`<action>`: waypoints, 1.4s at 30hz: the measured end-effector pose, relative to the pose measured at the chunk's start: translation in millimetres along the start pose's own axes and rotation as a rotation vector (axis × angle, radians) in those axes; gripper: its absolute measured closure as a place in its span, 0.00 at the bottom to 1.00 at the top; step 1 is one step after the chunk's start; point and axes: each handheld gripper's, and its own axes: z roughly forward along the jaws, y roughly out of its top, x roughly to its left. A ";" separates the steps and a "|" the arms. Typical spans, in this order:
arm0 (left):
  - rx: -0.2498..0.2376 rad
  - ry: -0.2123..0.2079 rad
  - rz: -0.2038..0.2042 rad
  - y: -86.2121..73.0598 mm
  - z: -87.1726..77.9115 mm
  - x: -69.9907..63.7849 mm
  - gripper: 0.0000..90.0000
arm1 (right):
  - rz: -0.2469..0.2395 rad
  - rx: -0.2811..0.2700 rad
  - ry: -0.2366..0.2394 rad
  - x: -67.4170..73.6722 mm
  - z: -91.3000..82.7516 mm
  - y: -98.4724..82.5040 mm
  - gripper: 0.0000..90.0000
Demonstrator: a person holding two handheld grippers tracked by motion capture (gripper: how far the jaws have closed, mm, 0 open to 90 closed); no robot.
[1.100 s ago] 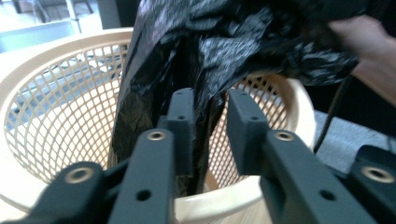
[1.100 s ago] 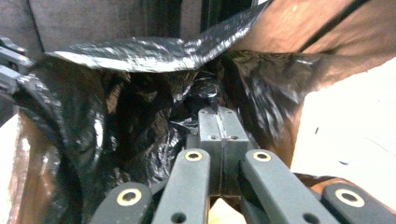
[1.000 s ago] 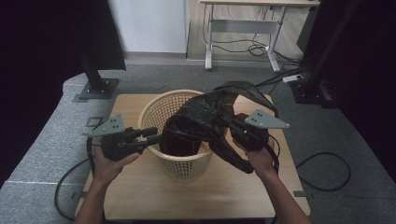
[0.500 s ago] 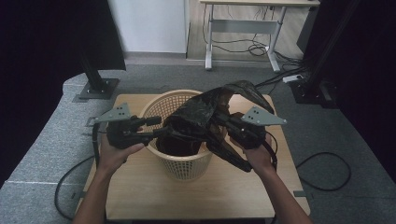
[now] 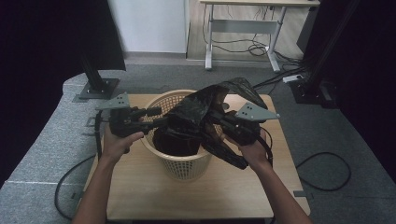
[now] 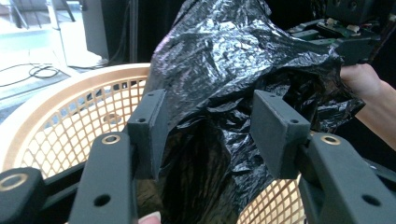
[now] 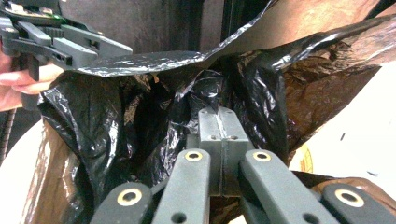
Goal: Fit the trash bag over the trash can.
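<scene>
A grey carpeted floor (image 5: 46, 140) surrounds the light wooden table (image 5: 243, 191), with a white desk frame at twelve o'clock. No writing is legible. Both forearms reach in from six o'clock. The left tool (image 5: 156, 116), held level at nine o'clock of the round beige plastic lattice basket (image 5: 187, 163), has just been opening; its jaws stand apart around the crumpled glossy black plastic bag (image 5: 196, 116) without pressing it. The right tool (image 7: 218, 122), at three o'clock, is clamped tight on a fold of the bag, which drapes over and into the basket.
</scene>
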 end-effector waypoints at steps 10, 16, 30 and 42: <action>0.035 0.019 0.007 1.9 9.5 1.4 0.52 | 0.006 -0.024 0.022 2.8 3.5 8.7 0.99; 0.056 0.031 0.030 4.2 13.5 -2.2 0.65 | 0.009 -0.031 0.034 4.0 5.4 10.8 0.99; 0.056 0.066 0.067 5.1 11.2 -9.7 1.00 | 0.019 -0.044 0.041 -1.4 -2.7 4.5 0.99; -0.035 0.057 -0.020 2.0 -17.4 -1.1 1.00 | 0.035 -0.090 0.037 -31.7 -41.0 -13.2 0.99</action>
